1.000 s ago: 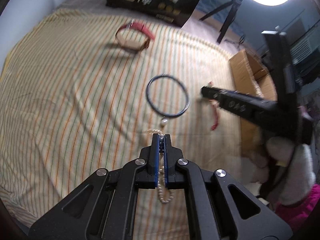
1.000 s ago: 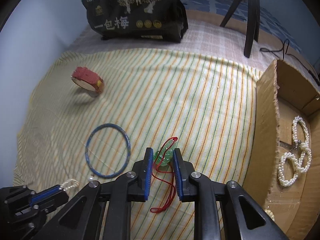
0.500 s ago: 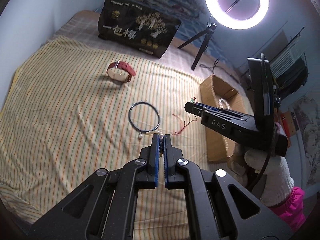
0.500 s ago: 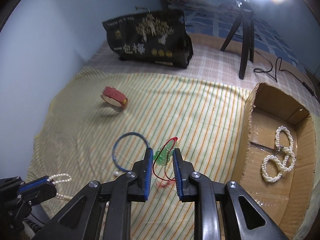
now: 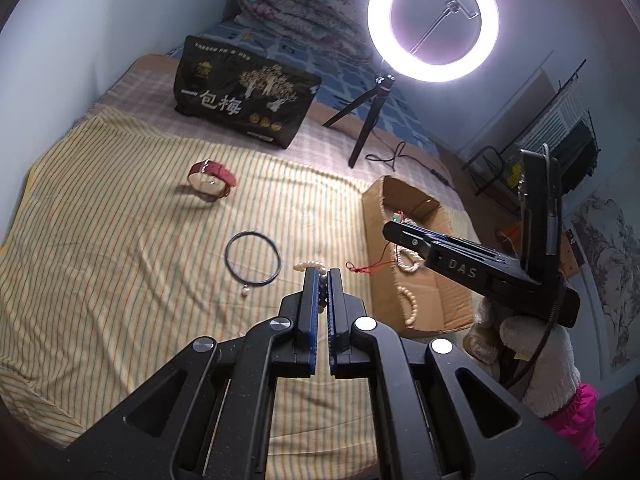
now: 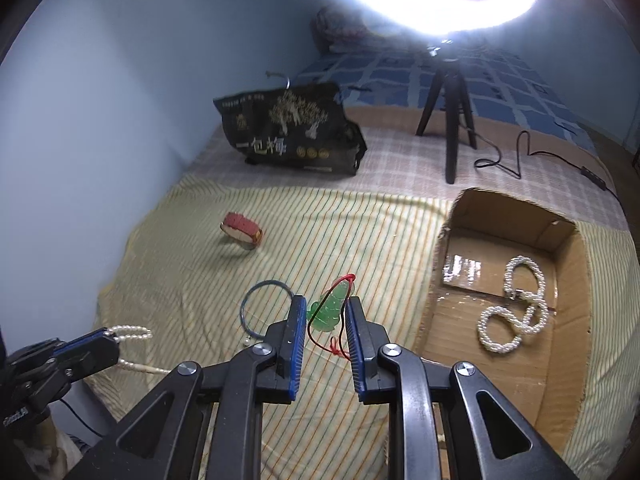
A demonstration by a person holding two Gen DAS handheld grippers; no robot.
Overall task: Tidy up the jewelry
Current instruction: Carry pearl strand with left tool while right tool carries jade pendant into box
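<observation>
My left gripper (image 5: pixel 319 276) is shut on a pearl necklace (image 5: pixel 307 266) and holds it above the striped cloth; it also shows in the right wrist view (image 6: pixel 130 331). My right gripper (image 6: pixel 325 305) is shut on a green jade pendant (image 6: pixel 330 310) with a red cord, raised beside the cardboard box (image 6: pixel 568 304). In the left wrist view the right gripper (image 5: pixel 394 228) hovers at the box (image 5: pixel 376 216) with the red cord (image 5: pixel 370 267) dangling. A dark bangle (image 5: pixel 253 253) and a red watch (image 5: pixel 212 176) lie on the cloth.
White pearl strands (image 6: pixel 514 306) lie inside the box. A black snack bag (image 5: pixel 244 96) stands at the far edge of the cloth. A ring light on a tripod (image 5: pixel 432 20) stands behind the box, its cable trailing on the bed.
Both grippers have risen and pulled back from the cloth, carrying the pearl necklace and the jade pendant. The right gripper has moved toward the cardboard box.
</observation>
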